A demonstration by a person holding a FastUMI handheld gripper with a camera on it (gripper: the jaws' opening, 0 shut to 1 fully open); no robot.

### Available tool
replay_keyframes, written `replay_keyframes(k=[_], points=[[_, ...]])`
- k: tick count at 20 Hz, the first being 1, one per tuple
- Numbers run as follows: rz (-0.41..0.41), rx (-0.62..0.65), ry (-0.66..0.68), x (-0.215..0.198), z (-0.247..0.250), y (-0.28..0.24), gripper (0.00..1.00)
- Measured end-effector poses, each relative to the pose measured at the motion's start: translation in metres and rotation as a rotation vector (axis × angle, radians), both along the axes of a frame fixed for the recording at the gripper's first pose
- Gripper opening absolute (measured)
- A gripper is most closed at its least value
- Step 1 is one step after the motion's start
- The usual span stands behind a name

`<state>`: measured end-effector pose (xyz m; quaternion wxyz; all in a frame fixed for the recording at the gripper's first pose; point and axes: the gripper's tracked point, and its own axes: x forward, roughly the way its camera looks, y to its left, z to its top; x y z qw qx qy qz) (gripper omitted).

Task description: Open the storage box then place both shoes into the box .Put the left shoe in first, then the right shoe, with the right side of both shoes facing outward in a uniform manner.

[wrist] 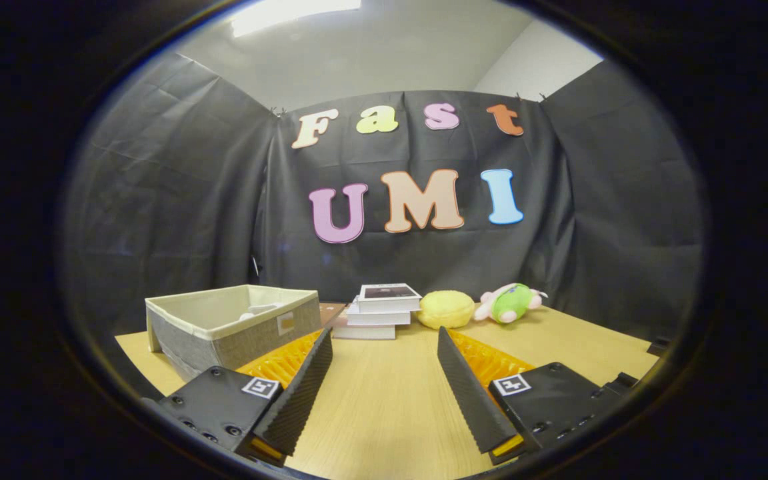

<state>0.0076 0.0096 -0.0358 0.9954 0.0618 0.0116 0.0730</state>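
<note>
A grey fabric storage box (237, 328) with a cream lining stands on the wooden table (384, 400), ahead and to the left of my left finger. Its top is open, and something pale, perhaps a shoe (259, 310), peeks above the lining inside it. My gripper (384, 347) is open, with bare tabletop between the two fingers and nothing held.
A stack of books (380, 311) sits straight ahead beyond the fingers. To its right lie a yellow round cushion (447, 309) and a green and pink plush toy (511, 303). Black cloth walls close the booth behind and on both sides.
</note>
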Motion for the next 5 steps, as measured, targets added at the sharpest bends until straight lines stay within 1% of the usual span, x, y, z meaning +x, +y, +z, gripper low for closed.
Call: replay_keyframes(k=[5], points=[[0.004, -0.005, 0.002, -0.0012, -0.002, 0.0022, 1.0]])
